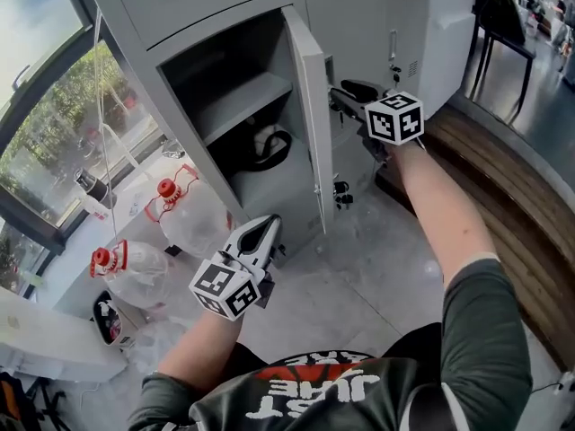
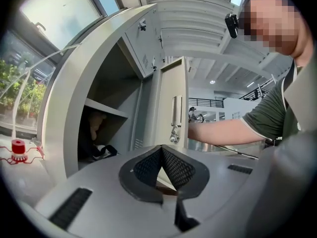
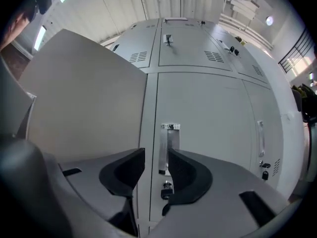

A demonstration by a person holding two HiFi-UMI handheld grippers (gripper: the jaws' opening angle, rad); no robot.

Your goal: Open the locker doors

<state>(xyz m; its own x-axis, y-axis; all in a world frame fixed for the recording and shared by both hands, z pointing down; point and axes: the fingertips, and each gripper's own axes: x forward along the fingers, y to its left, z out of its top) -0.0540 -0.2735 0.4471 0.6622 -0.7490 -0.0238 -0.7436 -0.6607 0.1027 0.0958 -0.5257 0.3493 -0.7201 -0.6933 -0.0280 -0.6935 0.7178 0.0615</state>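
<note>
A bank of grey lockers fills the head view. One lower locker door [image 1: 310, 115] stands open, showing a shelf inside. My right gripper [image 1: 343, 97] is held up against the closed locker door [image 1: 359, 25] just right of it. In the right gripper view my right gripper [image 3: 156, 157] has a clear gap between its jaws, and that door's vertical metal handle [image 3: 168, 145] shows through the gap without either pad pressing on it. A keyed lock [image 3: 167, 188] sits below the handle. My left gripper [image 1: 268, 225] hangs low before the open locker, its tips [image 2: 159, 155] touching with nothing between them.
A black bag [image 1: 267, 146] lies in the open locker's lower part. Two clear water jugs with red caps [image 1: 184, 209] [image 1: 126, 268] stand on the floor at left by the window. A wooden bench [image 1: 503, 178] runs along the right.
</note>
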